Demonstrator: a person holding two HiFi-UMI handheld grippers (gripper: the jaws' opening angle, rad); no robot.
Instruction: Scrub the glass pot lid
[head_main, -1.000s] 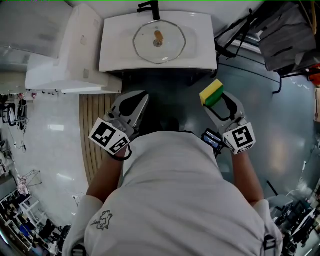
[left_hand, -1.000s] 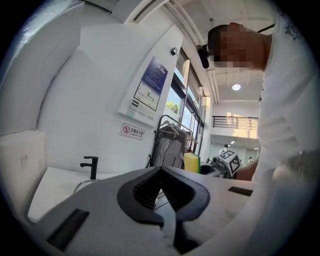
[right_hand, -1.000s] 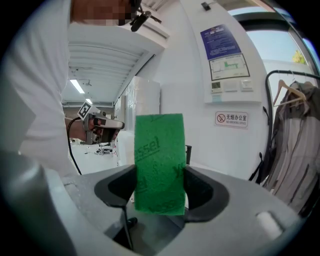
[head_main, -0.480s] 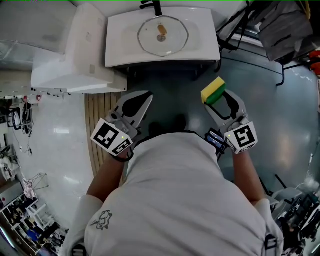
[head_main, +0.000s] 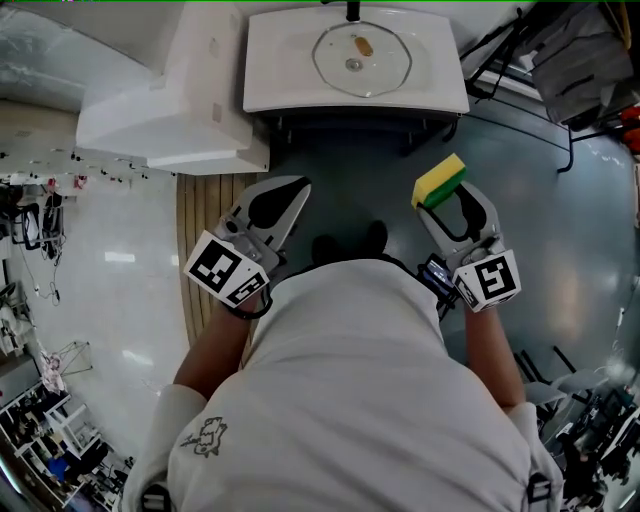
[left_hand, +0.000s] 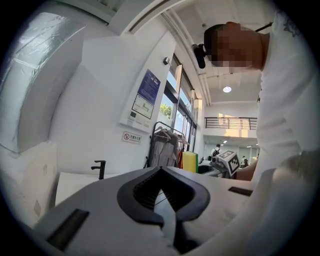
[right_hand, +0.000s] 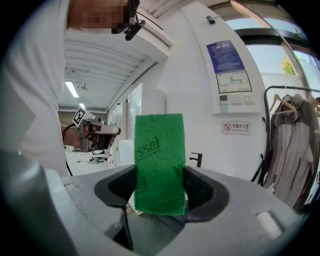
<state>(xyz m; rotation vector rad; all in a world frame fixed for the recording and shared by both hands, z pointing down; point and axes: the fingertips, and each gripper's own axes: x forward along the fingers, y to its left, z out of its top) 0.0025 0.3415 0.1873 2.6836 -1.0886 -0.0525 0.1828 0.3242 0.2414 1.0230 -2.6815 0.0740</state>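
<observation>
One lid (head_main: 362, 60) in one sink (head_main: 285, 85); left gripper (head_main: 298, 188) with jaws together, right gripper (head_main: 446, 196) clamped on one sponge (head_main: 440, 180), both aimed sinkward.

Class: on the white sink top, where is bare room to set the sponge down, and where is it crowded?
Free: the flat strip of the sink top left of the glass pot lid, and a narrower strip to its right. Crowded: the middle, which the lid fills.
</observation>
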